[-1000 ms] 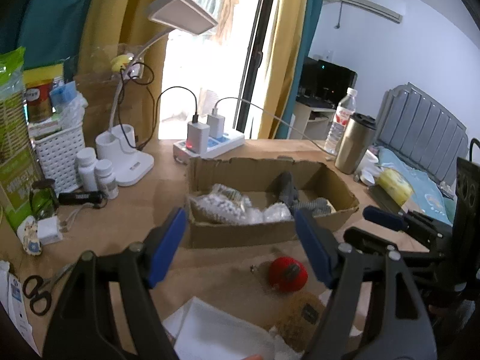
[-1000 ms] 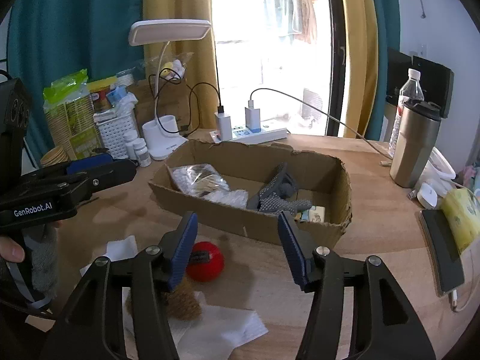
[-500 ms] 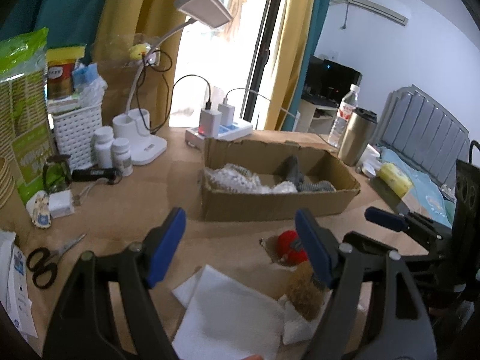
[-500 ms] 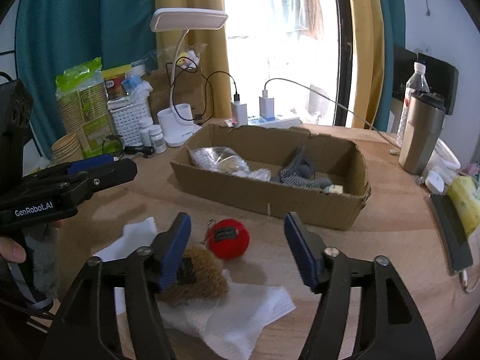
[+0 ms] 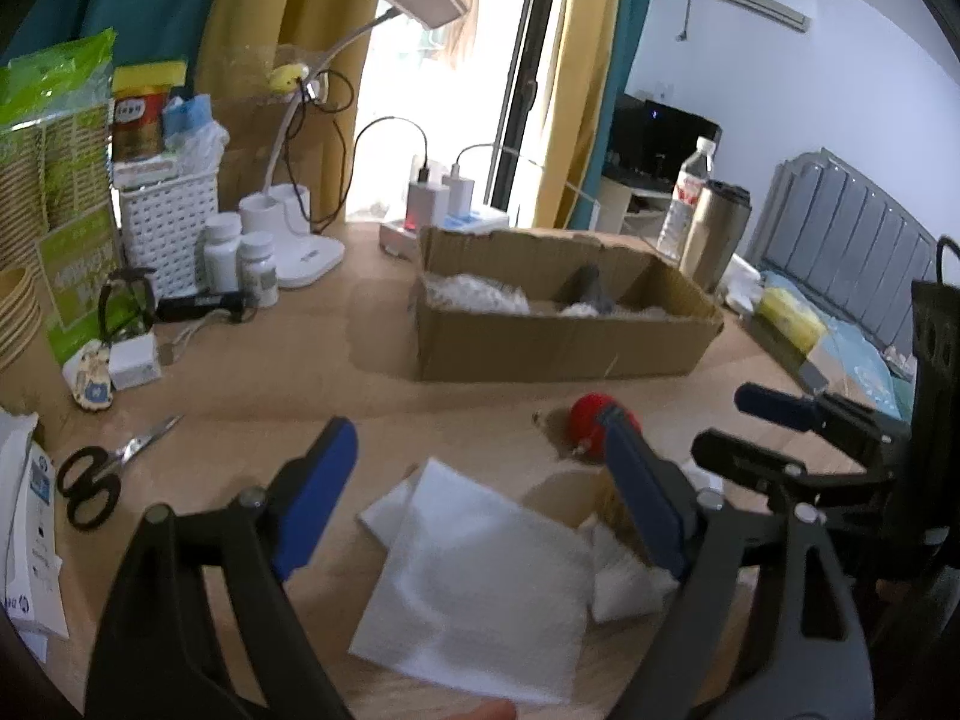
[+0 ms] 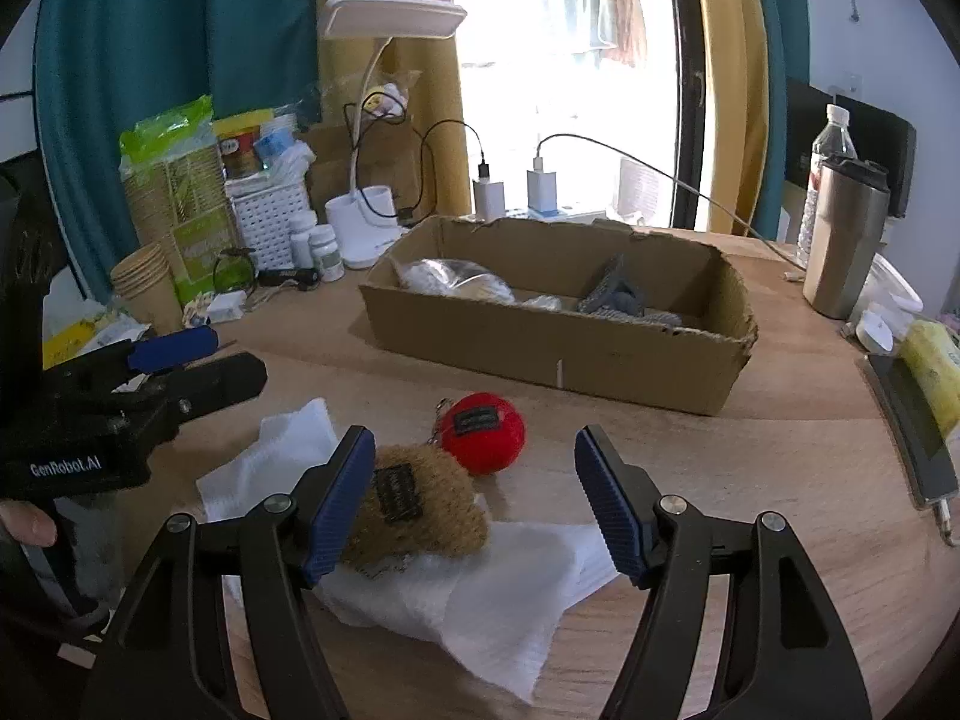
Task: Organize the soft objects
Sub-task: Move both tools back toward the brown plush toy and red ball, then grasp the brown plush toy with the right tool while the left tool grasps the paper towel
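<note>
- While both grippers hang over it, the wooden table fills the room's foreground, with teal and yellow curtains and a bright window behind; a grey padded headboard shows at the right of the left wrist view.
- Next in size, the cardboard box sits mid-table, open-topped, with a clear plastic bag and a grey knitted item inside.
- The white cloth lies flat and crumpled on the near table, in front of the box.
- Left gripper: jaws opening, spread wide, only the cloth below them and nothing pressed. Its black body reads "GenRobot.AI" in the right wrist view.
- Right gripper: jaws set wide apart, gripping nothing; its left finger stands just beside the brown toy.
- The brown plush toy rests on the cloth, a dark label on it too blurred to read.
- The red plush ball sits on bare wood touching the brown toy, keychain attached, dark tag unreadable.
- Smallest: black-handled scissors lie at the table's left.
</note>
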